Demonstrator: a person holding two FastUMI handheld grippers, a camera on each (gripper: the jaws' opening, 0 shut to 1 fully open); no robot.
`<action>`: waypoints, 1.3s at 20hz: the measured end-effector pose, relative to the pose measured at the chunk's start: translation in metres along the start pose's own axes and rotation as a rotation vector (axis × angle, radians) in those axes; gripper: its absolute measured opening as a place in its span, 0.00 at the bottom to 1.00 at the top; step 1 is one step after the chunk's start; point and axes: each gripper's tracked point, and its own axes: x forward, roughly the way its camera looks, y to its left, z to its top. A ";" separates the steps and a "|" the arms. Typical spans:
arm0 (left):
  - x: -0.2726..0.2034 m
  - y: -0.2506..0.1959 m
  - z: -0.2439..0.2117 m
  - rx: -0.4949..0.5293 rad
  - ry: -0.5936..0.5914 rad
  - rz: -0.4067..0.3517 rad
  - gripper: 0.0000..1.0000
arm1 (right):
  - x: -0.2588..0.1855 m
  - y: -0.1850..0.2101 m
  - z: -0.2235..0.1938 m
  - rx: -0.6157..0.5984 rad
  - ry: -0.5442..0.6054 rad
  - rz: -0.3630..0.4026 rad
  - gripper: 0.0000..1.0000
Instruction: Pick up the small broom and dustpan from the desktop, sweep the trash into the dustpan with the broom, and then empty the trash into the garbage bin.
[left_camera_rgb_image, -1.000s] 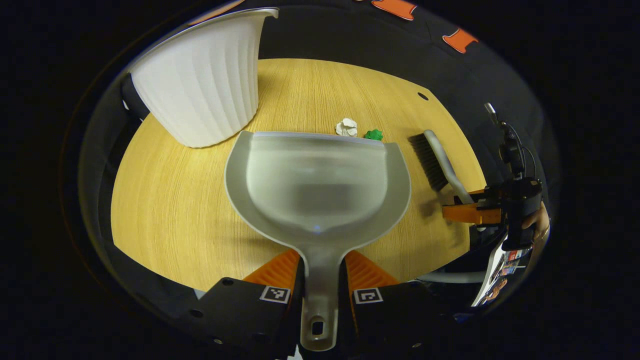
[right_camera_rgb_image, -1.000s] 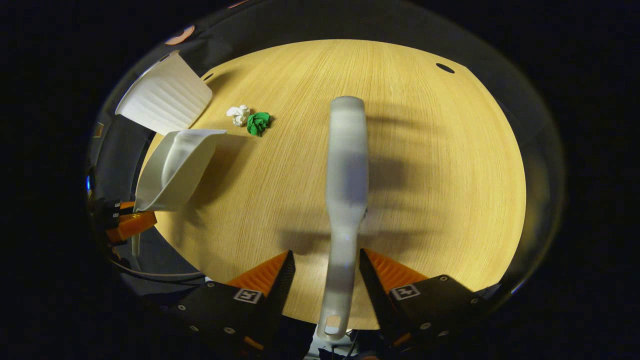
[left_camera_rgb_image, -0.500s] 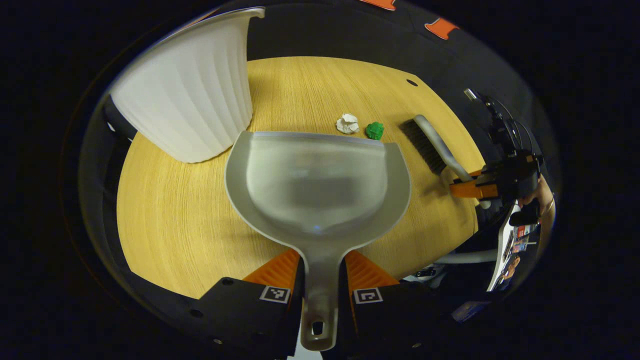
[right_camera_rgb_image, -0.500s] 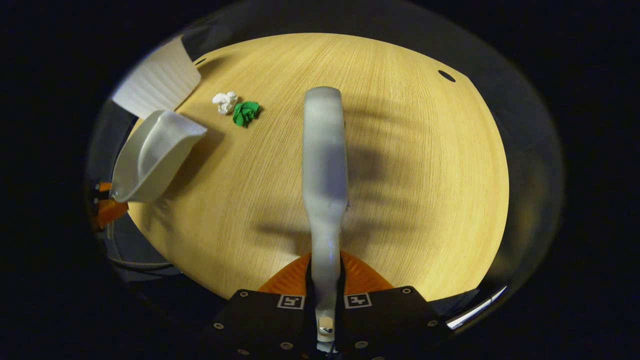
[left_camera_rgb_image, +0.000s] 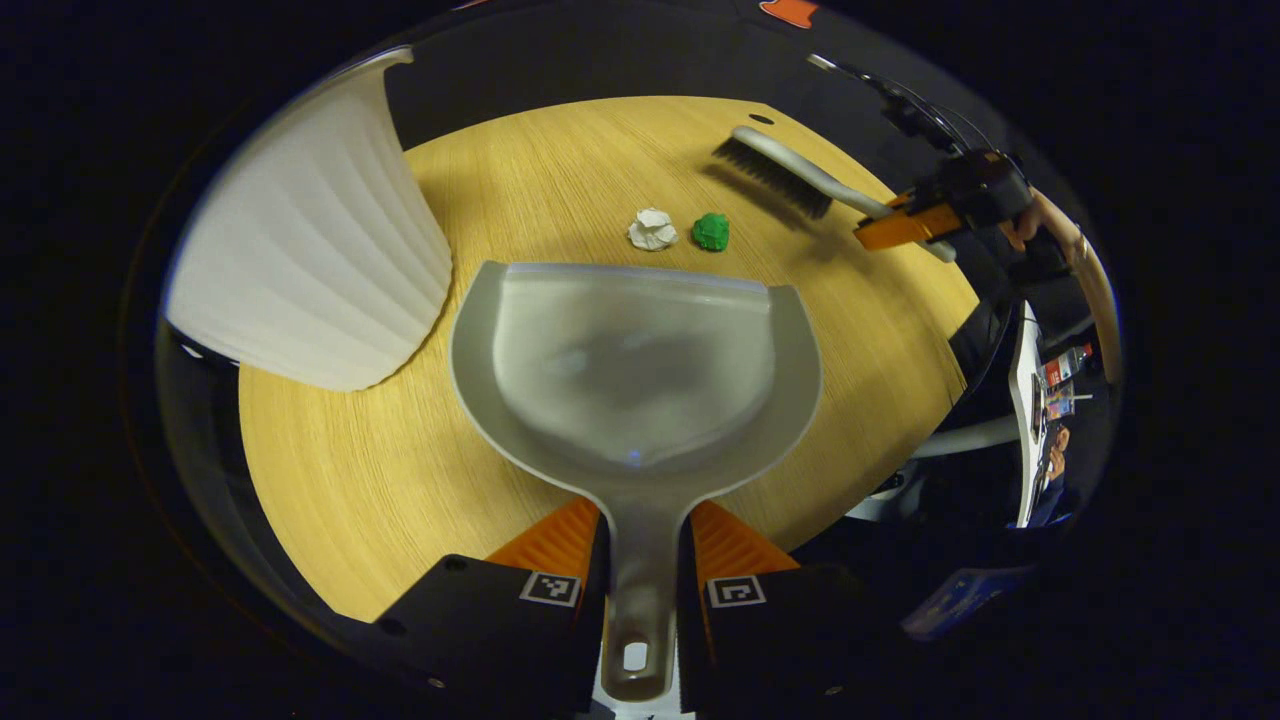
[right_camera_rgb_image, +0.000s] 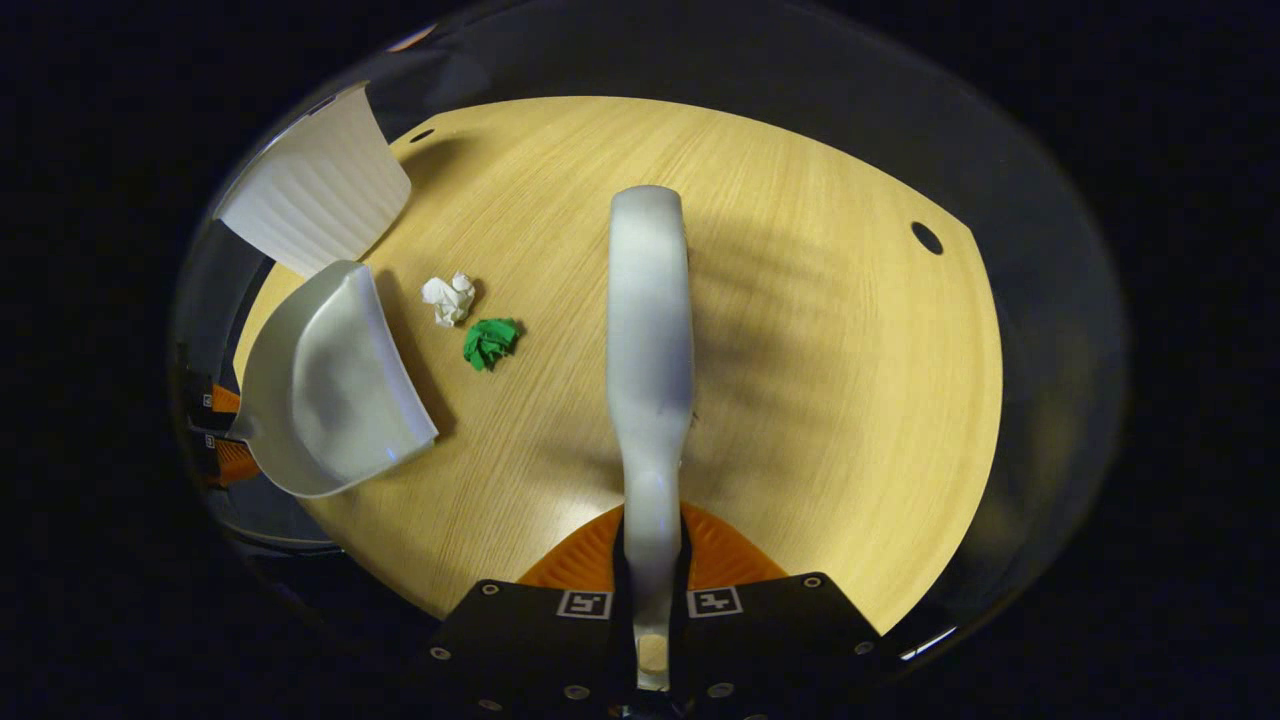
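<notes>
Two tools are clamped: your left gripper (left_camera_rgb_image: 640, 545) pinches the dustpan (left_camera_rgb_image: 636, 365) handle, its lip facing the white wad (left_camera_rgb_image: 652, 229) and green wad (left_camera_rgb_image: 711, 231) at twelve o'clock; your right gripper (right_camera_rgb_image: 651, 550) squeezes the broom (right_camera_rgb_image: 650, 330), bin (left_camera_rgb_image: 310, 240) at ten o'clock.

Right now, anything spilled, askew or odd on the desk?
Nothing stands out. The two trash wads lie loose ahead of the dustpan, the bin stands upright, and the broom is held.
</notes>
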 end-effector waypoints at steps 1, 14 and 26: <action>0.003 0.002 -0.001 0.003 0.011 -0.010 0.32 | 0.004 0.004 0.005 -0.020 0.013 0.019 0.13; 0.018 0.011 0.003 0.054 0.059 -0.018 0.32 | 0.009 0.093 0.000 -0.328 0.133 0.245 0.12; 0.020 0.011 -0.008 0.002 -0.056 0.015 0.32 | 0.016 0.078 0.011 -0.207 0.087 0.239 0.12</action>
